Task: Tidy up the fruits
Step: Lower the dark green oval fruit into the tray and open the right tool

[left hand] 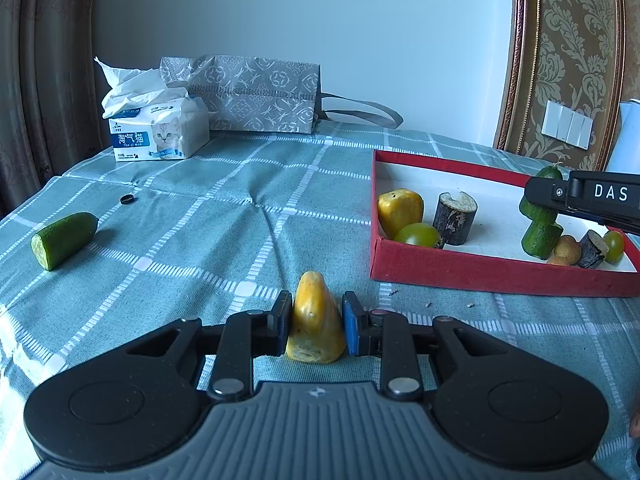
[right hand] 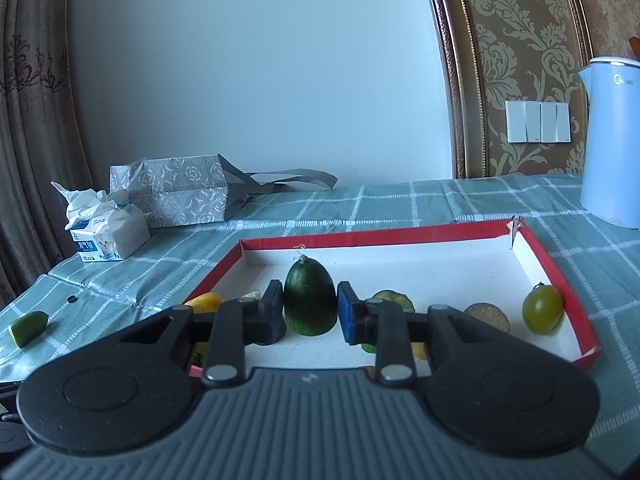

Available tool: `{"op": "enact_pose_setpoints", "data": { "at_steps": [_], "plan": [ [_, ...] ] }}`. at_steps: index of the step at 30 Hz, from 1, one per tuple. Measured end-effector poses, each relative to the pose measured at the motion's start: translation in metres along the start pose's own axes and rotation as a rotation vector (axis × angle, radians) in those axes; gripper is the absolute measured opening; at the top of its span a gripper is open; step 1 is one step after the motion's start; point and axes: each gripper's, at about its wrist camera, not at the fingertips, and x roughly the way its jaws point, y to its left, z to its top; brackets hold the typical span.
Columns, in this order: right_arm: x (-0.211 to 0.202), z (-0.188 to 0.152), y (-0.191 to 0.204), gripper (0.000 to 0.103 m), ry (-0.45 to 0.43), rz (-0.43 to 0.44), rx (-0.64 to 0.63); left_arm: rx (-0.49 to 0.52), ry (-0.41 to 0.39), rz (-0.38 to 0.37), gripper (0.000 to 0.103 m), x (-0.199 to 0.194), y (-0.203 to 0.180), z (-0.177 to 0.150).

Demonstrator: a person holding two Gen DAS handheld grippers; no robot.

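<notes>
My left gripper (left hand: 316, 320) is shut on a yellow corn tip (left hand: 316, 324), held just above the checked tablecloth. My right gripper (right hand: 310, 312) is shut on a dark green cucumber end (right hand: 309, 300) over the red tray (right hand: 560, 280); the left wrist view shows that gripper (left hand: 536, 204) at the tray's (left hand: 480, 272) right side with the cucumber end (left hand: 538, 216). In the tray lie a yellow corn piece (left hand: 400, 208), a dark corn chunk (left hand: 456, 216), green tomatoes (left hand: 418, 234) and small pieces. Another cucumber piece (left hand: 64, 238) lies on the cloth at the left.
A tissue pack (left hand: 160, 136) and a patterned grey bag (left hand: 256, 96) stand at the table's far edge. A small black ring (left hand: 127, 199) lies on the cloth. A pale blue kettle (right hand: 612, 140) stands at the far right by the wall.
</notes>
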Motion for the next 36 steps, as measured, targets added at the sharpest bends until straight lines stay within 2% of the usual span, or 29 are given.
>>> {"op": "enact_pose_setpoints", "data": {
  "at_steps": [21,24,31,34,36],
  "plan": [
    [0.011,-0.005,0.0,0.028,0.007,-0.033,-0.008,0.0,0.0,0.0,0.026,0.0,0.0,0.0],
    [0.013,-0.006,-0.004,0.064,0.005,-0.053,0.001,0.0,0.0,0.0,0.026,0.001,0.0,0.0],
    [-0.021,0.005,-0.016,0.064,-0.078,-0.033,0.047,0.001,0.0,0.001,0.026,0.0,0.0,0.0],
    [-0.043,0.002,-0.025,0.073,-0.102,-0.029,0.057,0.007,-0.001,0.005,0.026,0.0,-0.001,0.0],
    [-0.058,-0.004,-0.034,0.074,-0.109,-0.041,0.045,0.01,-0.007,0.008,0.026,0.0,-0.001,-0.001]
  ]
}}
